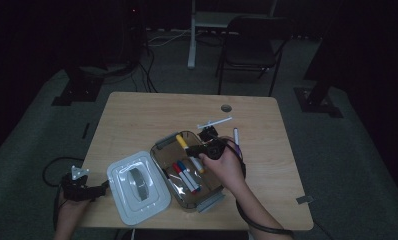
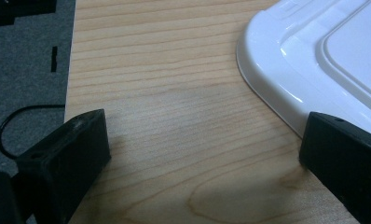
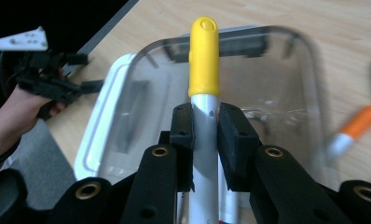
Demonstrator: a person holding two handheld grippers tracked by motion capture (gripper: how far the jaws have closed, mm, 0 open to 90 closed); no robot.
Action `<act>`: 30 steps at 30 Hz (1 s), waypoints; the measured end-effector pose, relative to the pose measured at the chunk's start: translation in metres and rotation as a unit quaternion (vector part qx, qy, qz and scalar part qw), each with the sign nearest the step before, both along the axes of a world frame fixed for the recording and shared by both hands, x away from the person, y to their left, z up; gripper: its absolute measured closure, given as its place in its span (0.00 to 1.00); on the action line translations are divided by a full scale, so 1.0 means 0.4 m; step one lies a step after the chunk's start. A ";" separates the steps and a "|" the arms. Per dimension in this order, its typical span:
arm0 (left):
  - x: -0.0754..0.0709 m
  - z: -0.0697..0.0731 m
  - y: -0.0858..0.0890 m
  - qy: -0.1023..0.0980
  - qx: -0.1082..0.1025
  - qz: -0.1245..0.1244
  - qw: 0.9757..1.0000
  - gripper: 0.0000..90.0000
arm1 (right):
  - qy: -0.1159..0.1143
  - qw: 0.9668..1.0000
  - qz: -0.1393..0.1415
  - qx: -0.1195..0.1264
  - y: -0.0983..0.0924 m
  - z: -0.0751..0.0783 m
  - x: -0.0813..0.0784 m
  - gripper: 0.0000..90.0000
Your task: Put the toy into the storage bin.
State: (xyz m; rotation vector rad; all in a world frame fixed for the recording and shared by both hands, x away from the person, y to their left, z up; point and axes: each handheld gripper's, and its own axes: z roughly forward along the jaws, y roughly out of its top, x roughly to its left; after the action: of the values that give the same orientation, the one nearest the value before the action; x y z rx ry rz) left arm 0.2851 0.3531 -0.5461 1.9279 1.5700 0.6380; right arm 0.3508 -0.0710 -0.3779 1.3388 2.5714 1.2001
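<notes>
Right tool (image 3: 206,128) clamps the yellow-capped white marker (image 3: 204,56) by its barrel, over the clear plastic box (image 3: 286,84). Light, stiff, probably slippery: mid-barrel grip looks best. Left tool (image 2: 200,154) gapes wide beside the white lid (image 2: 323,56).

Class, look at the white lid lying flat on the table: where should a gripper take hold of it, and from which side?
Grip the lid by its thin outer rim, coming in low from the left gripper's side. It lies flat, so probably only the edge fits between jaws.
</notes>
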 end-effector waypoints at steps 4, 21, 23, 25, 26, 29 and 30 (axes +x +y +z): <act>0.000 0.000 0.000 0.000 0.000 0.000 1.000 0.02 | 0.010 1.000 0.015 -0.008 0.045 -0.018 -0.004 0.86; 0.000 0.000 0.000 -0.001 0.000 0.000 1.000 0.02 | 0.079 0.992 0.060 -0.075 0.173 -0.132 0.012 0.85; 0.000 0.000 0.000 -0.001 0.001 0.000 1.000 0.02 | 0.087 0.991 0.062 -0.082 0.183 -0.146 0.016 0.85; 0.000 0.000 0.000 -0.001 0.000 0.000 1.000 0.02 | 0.089 0.990 0.063 -0.092 0.191 -0.157 0.018 0.85; 0.000 0.000 0.000 -0.001 -0.001 0.001 1.000 0.02 | 0.092 0.989 0.063 -0.095 0.195 -0.163 0.019 0.85; 0.000 0.000 0.000 -0.001 -0.001 0.001 1.000 0.02 | 0.097 0.987 0.067 -0.105 0.204 -0.175 0.019 0.85; 0.000 0.000 0.000 -0.001 -0.001 0.001 1.000 0.02 | 0.101 0.986 0.070 -0.113 0.212 -0.186 0.019 0.85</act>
State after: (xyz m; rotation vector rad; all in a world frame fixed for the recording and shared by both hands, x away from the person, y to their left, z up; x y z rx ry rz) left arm 0.2851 0.3529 -0.5463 1.9249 1.5706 0.6387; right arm 0.3584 0.0137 -0.4525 1.3111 2.8785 0.7884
